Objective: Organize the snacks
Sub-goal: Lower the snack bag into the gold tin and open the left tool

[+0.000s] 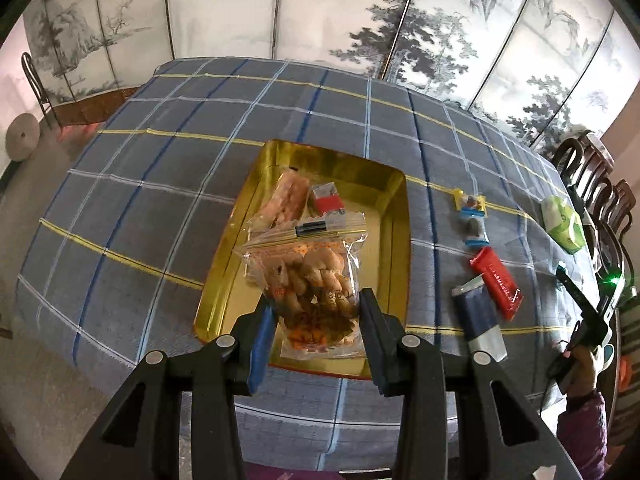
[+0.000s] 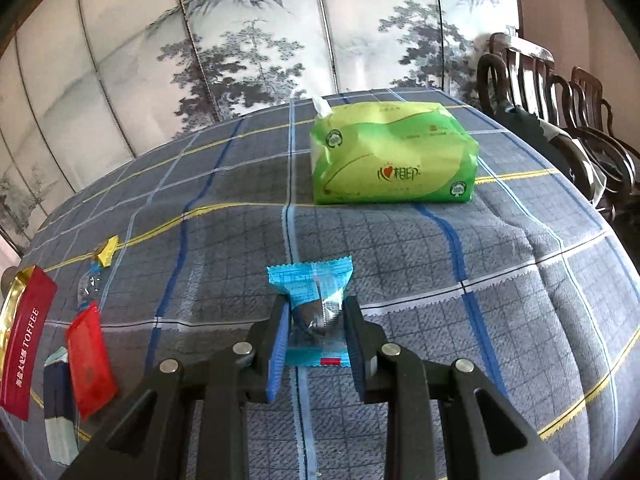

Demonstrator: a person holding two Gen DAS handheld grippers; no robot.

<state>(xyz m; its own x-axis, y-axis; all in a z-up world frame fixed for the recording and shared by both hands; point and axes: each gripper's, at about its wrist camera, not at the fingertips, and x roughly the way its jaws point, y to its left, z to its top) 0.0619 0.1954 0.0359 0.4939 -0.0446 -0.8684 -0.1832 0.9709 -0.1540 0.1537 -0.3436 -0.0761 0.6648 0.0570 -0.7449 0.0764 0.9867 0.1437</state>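
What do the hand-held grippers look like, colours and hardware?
Left hand-held gripper and right hand-held gripper match: black angular plastic linkages with silver round pivot pins, and blue pads lining the black fingers. No cables or markings visible in either wrist view.

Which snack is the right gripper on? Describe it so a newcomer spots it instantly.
Start at the green tissue pack on the plaid tablecloth; nearer the camera, alone on bare cloth, lies a light blue wrapped snack between the right gripper's fingers. Its clear window shows a dark piece inside. The red packet and navy packet lie far left beside the gold tray.
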